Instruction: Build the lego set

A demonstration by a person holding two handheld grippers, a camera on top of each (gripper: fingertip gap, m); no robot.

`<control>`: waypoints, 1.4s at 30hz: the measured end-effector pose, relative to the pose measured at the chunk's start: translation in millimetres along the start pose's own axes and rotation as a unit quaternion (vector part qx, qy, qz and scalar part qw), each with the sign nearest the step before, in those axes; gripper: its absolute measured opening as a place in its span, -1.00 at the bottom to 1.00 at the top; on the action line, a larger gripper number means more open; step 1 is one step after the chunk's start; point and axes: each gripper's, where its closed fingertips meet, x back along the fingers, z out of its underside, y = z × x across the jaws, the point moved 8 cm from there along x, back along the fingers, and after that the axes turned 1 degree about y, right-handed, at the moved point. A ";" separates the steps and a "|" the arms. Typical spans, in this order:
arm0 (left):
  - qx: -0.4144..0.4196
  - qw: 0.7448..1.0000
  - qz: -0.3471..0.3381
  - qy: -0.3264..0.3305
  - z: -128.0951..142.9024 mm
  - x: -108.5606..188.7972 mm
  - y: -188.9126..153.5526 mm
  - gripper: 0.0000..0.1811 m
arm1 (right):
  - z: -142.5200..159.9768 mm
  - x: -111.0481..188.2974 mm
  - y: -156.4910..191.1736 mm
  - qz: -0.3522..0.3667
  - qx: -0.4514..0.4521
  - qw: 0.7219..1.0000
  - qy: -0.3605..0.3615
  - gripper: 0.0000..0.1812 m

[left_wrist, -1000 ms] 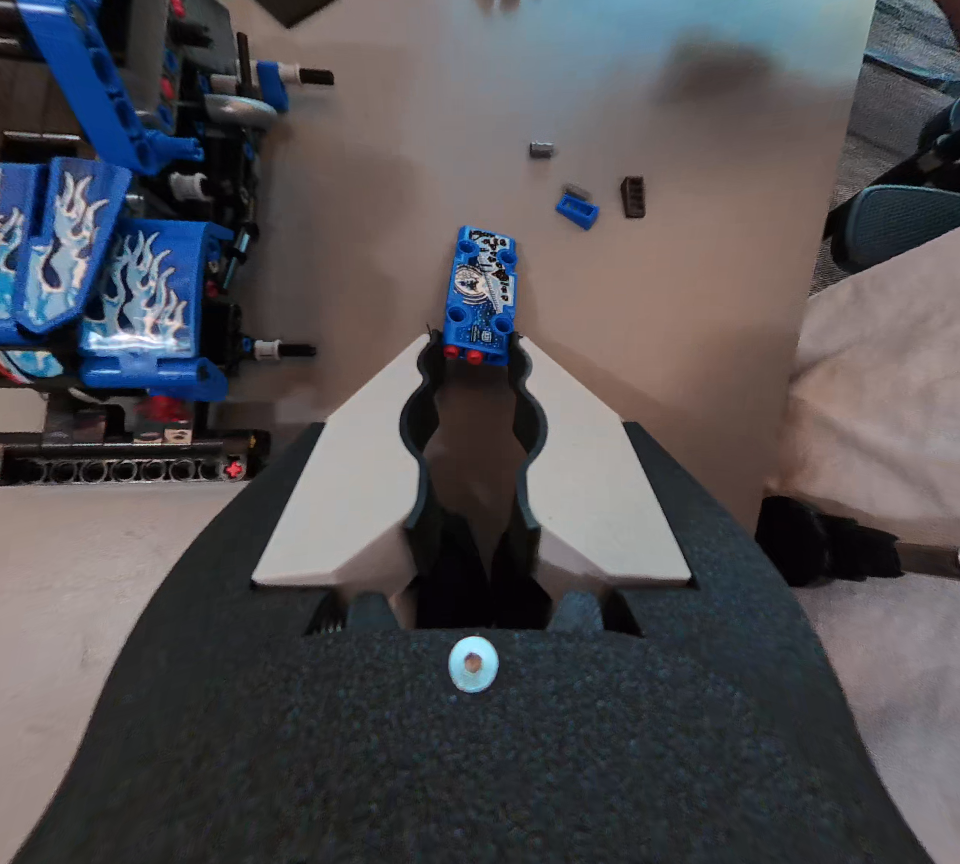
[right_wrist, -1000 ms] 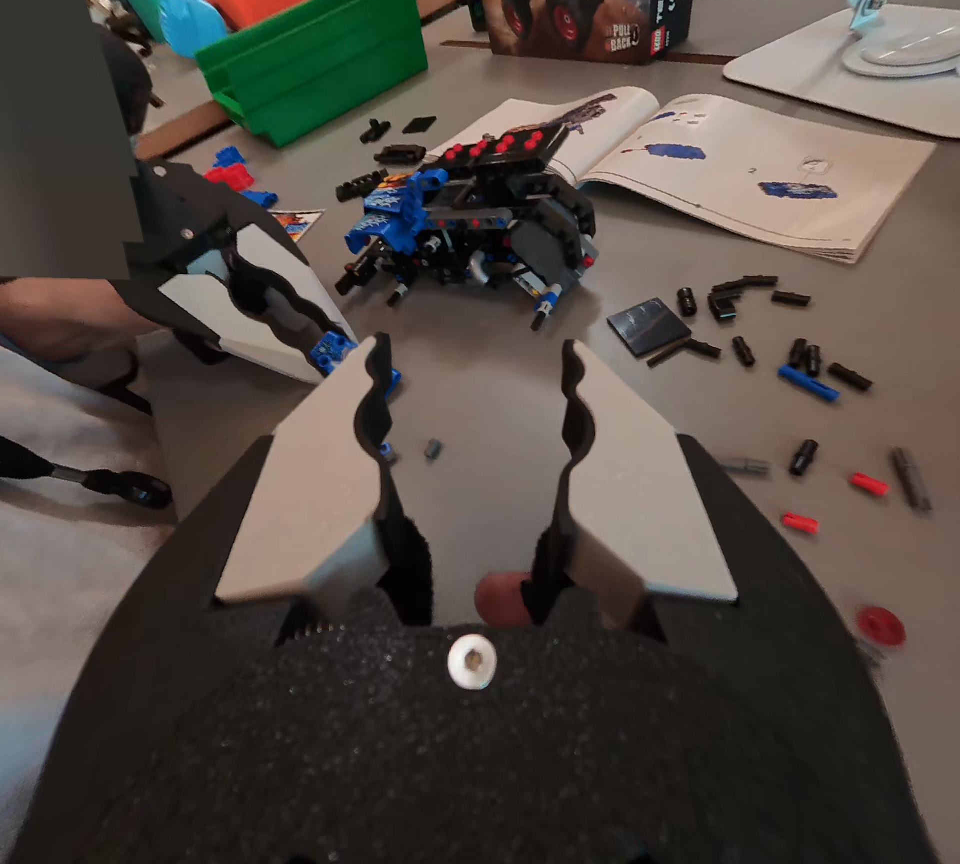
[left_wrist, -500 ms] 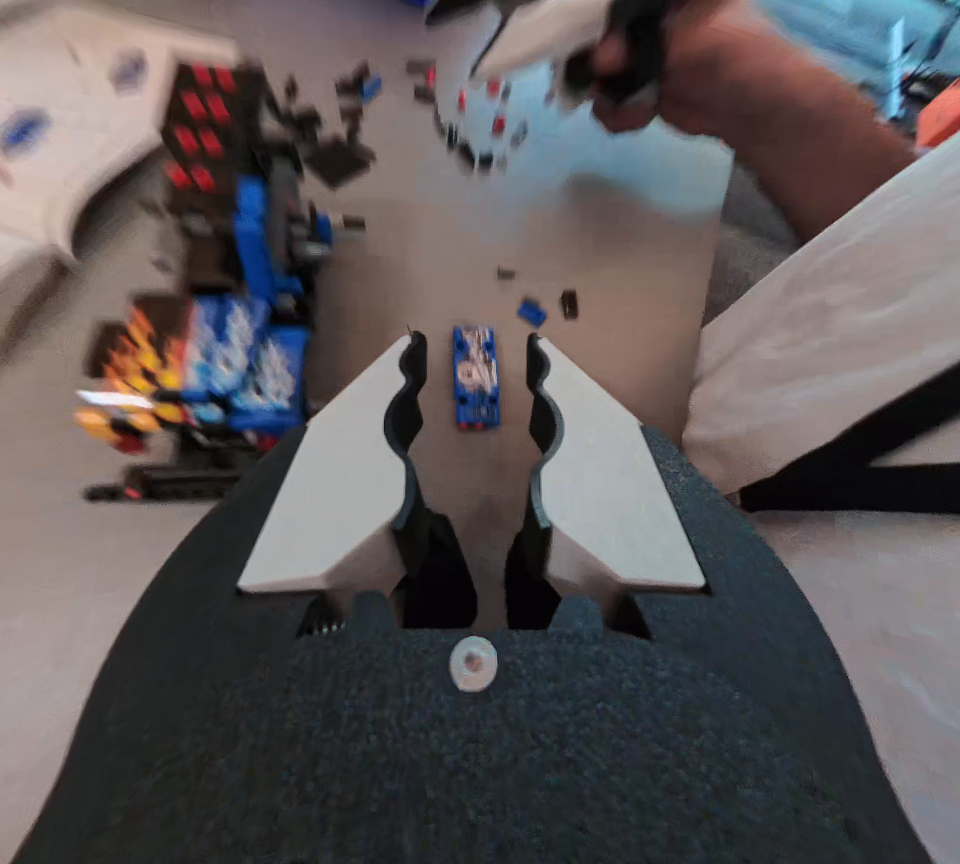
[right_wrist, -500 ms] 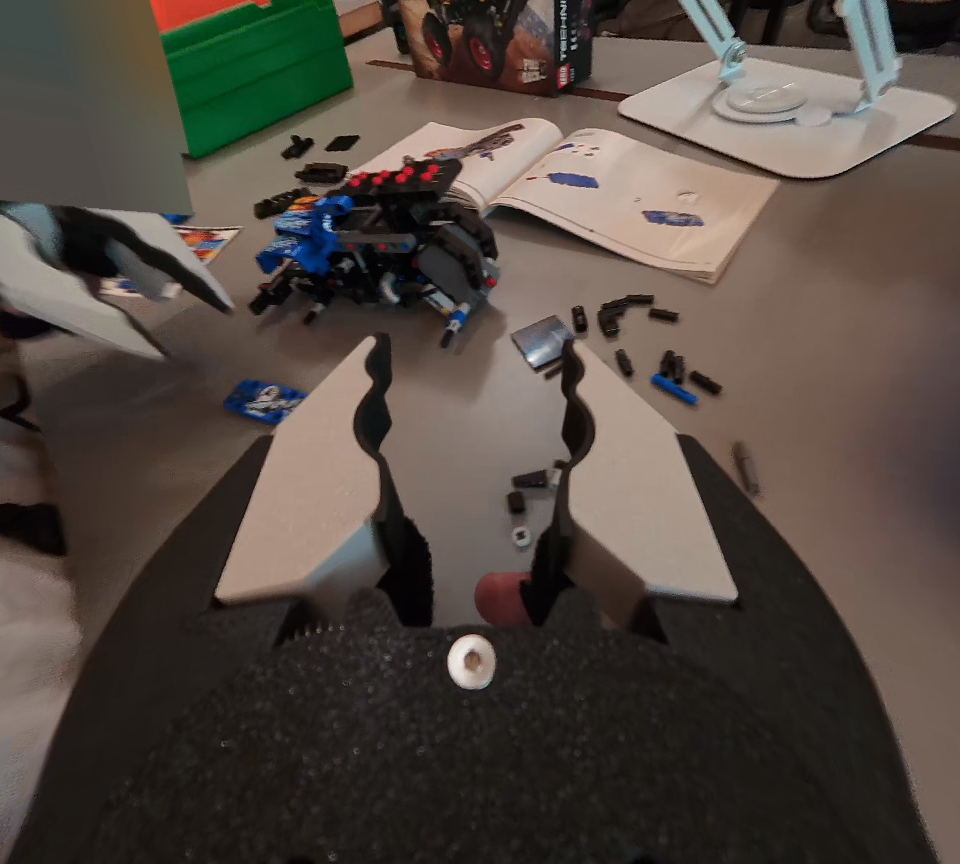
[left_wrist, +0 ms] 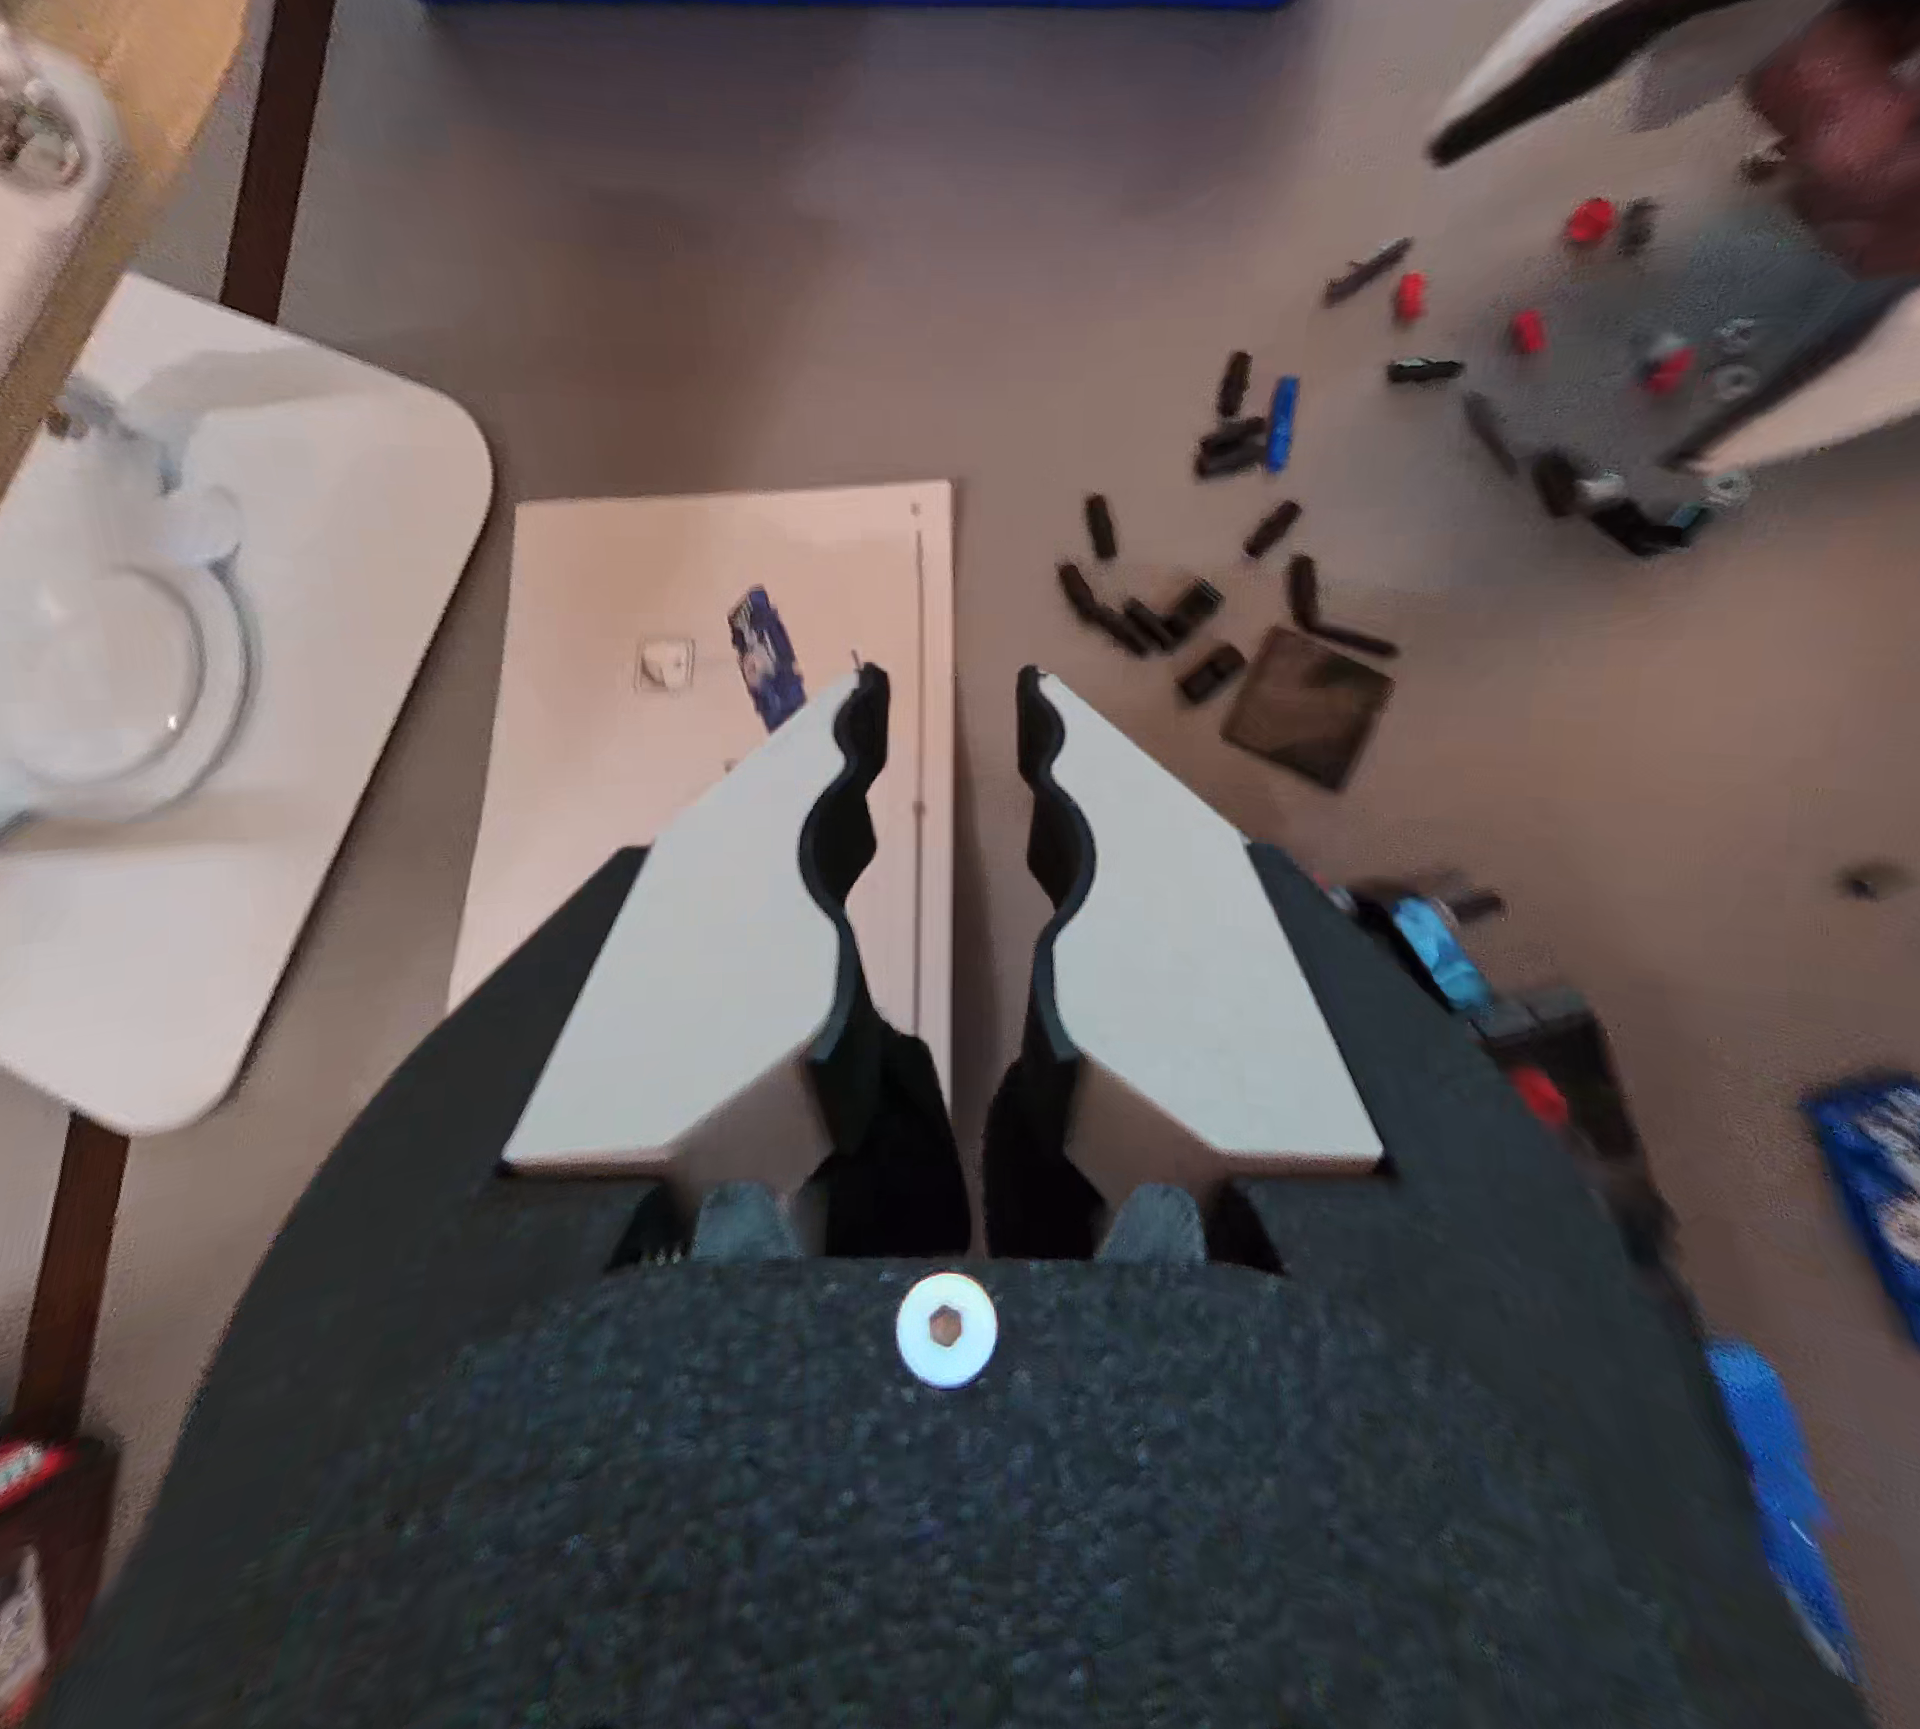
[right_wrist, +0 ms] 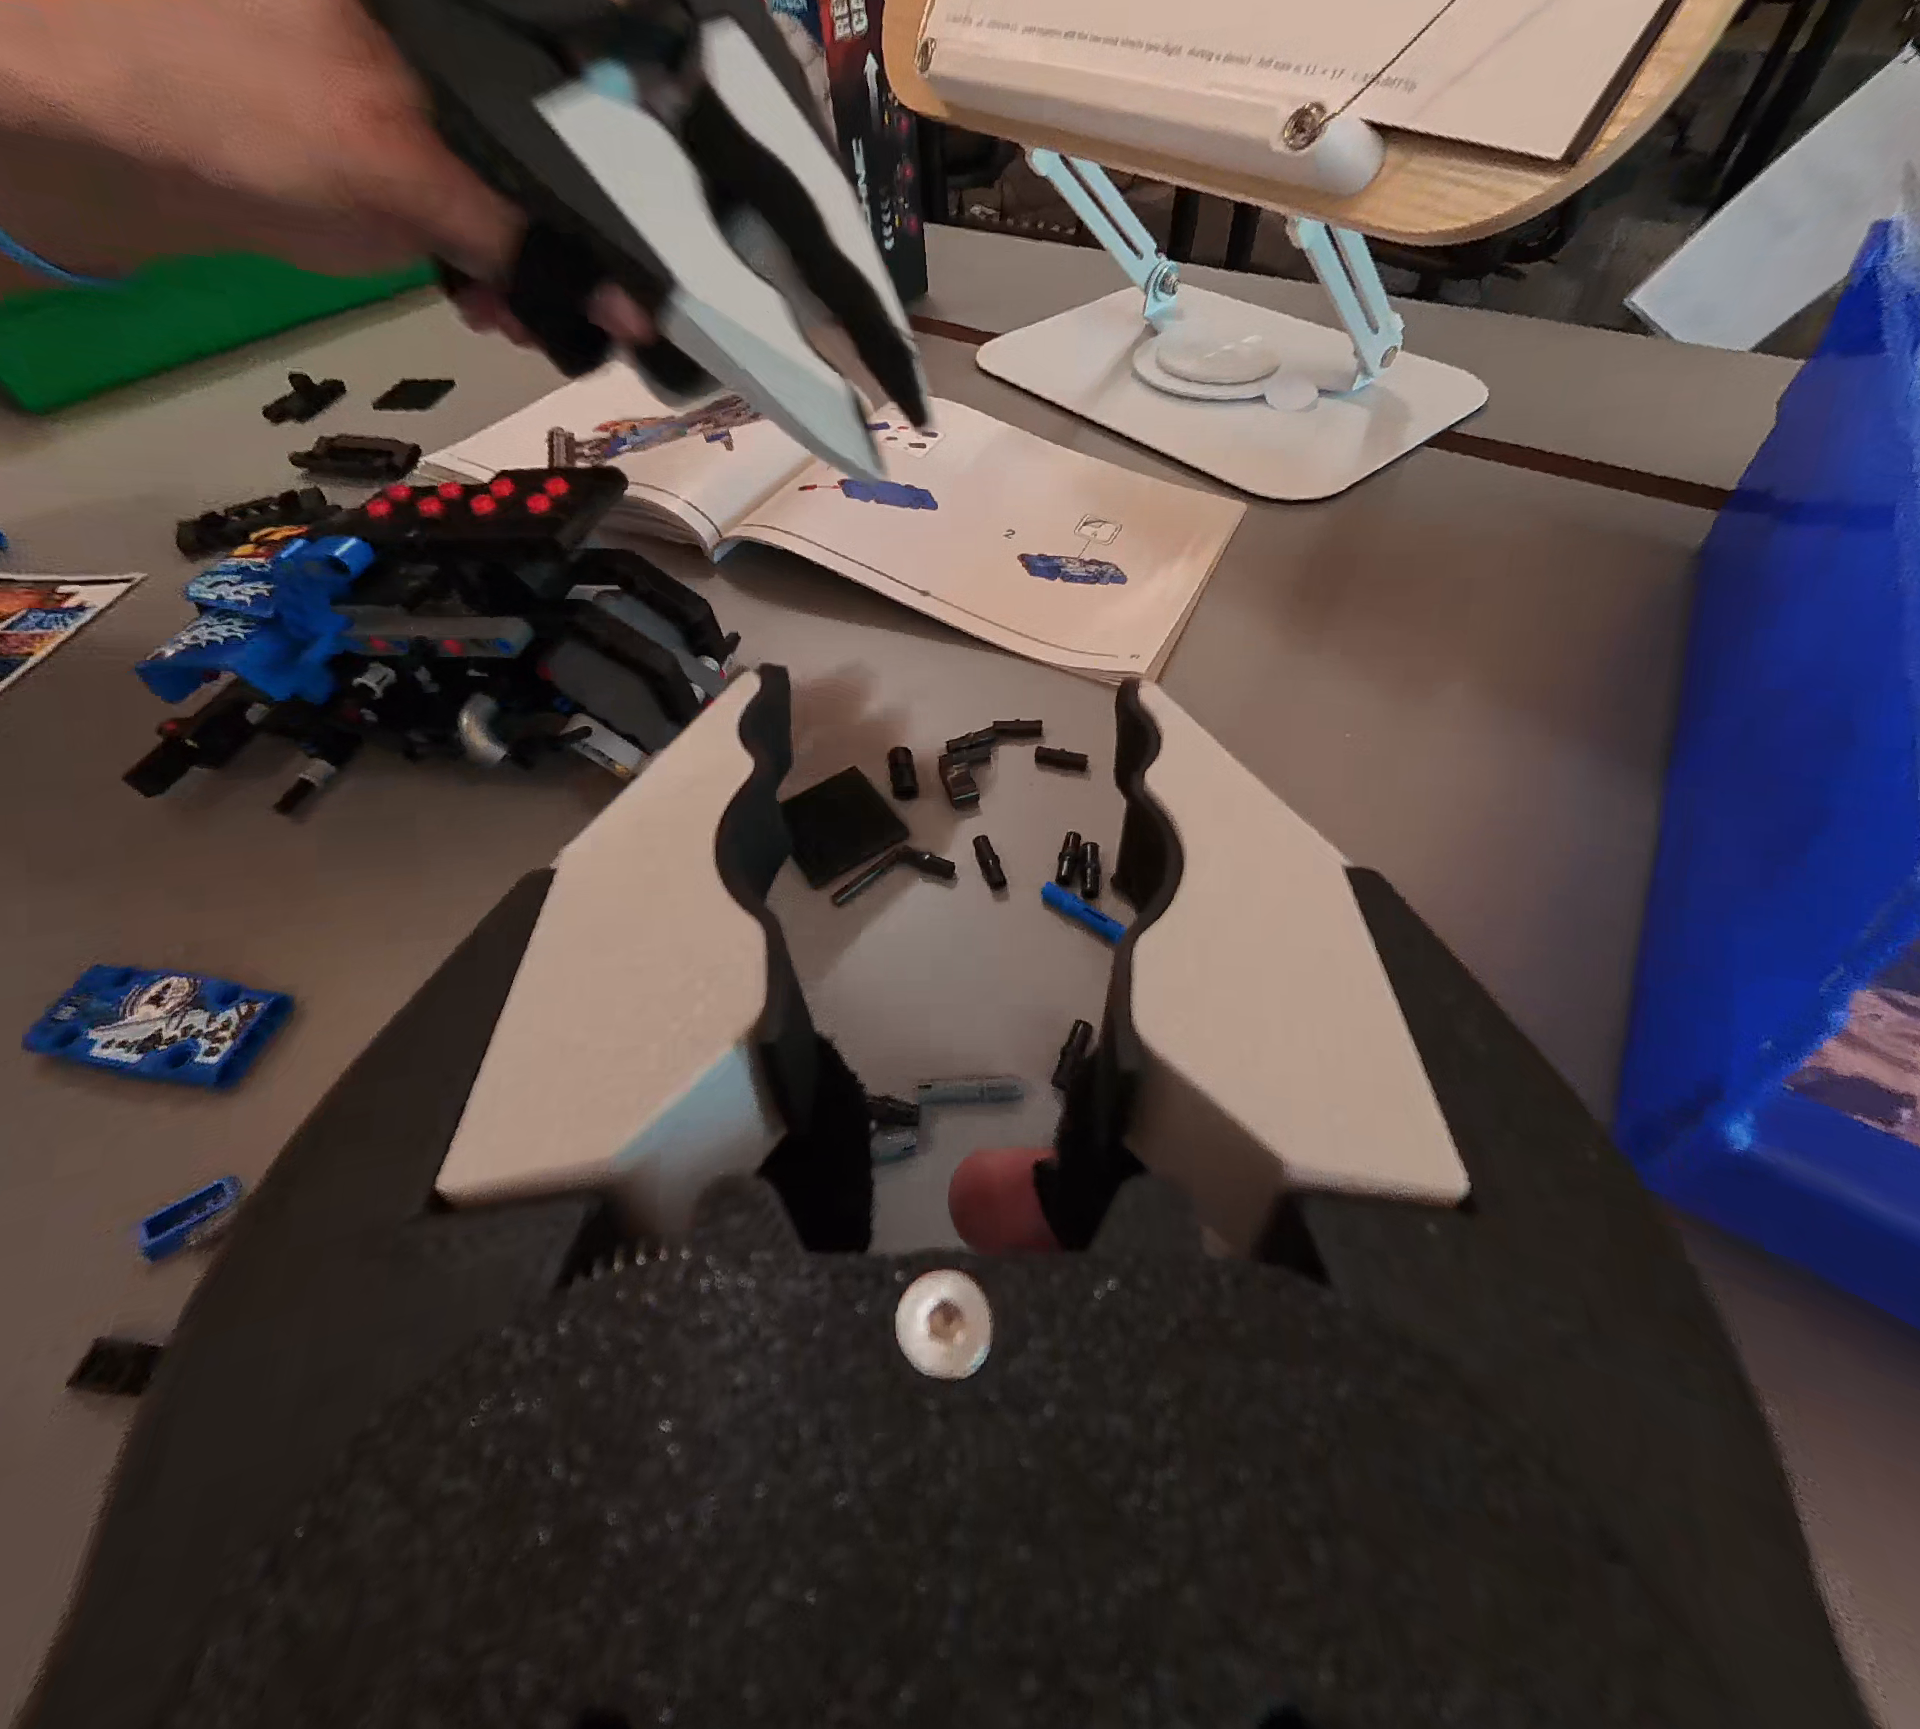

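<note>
My left gripper (left_wrist: 951,677) is open and empty, held high over the open instruction booklet (left_wrist: 623,640). It also shows in the right wrist view (right_wrist: 873,432), above the booklet (right_wrist: 966,557). My right gripper (right_wrist: 951,692) is open and empty, low over loose black pins (right_wrist: 971,770), a black square tile (right_wrist: 842,822) and a blue pin (right_wrist: 1081,910). The half-built blue and black truck (right_wrist: 416,640) stands left of it. The blue printed panel (right_wrist: 156,1025) lies flat on the table at the left. The right gripper shows in the left wrist view (left_wrist: 1683,152).
A blue bin (right_wrist: 1808,796) stands at the right, a tilted book stand (right_wrist: 1226,391) behind the booklet, the set's box (right_wrist: 831,17) and a green tray (right_wrist: 156,318) at the back. A small blue piece (right_wrist: 192,1217) and a sticker sheet (right_wrist: 42,619) lie at the left. Spacing between my two grippers at the tips: around 11 cm. Between my right fingertips and the blue pin (right_wrist: 1081,910) there is roughly 8 cm. It turns up in the left wrist view (left_wrist: 1269,428) as well.
My left gripper let go of the blue printed panel, opened, rose and swung over the booklet. My right gripper moved right and forward over the loose pins.
</note>
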 end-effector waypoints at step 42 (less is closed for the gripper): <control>-0.079 0.996 -0.044 0.004 -11.3 -87.6 4.7 -0.99 | 9.3 0.4 -9.3 -0.002 -0.014 1.000 0.022 -0.34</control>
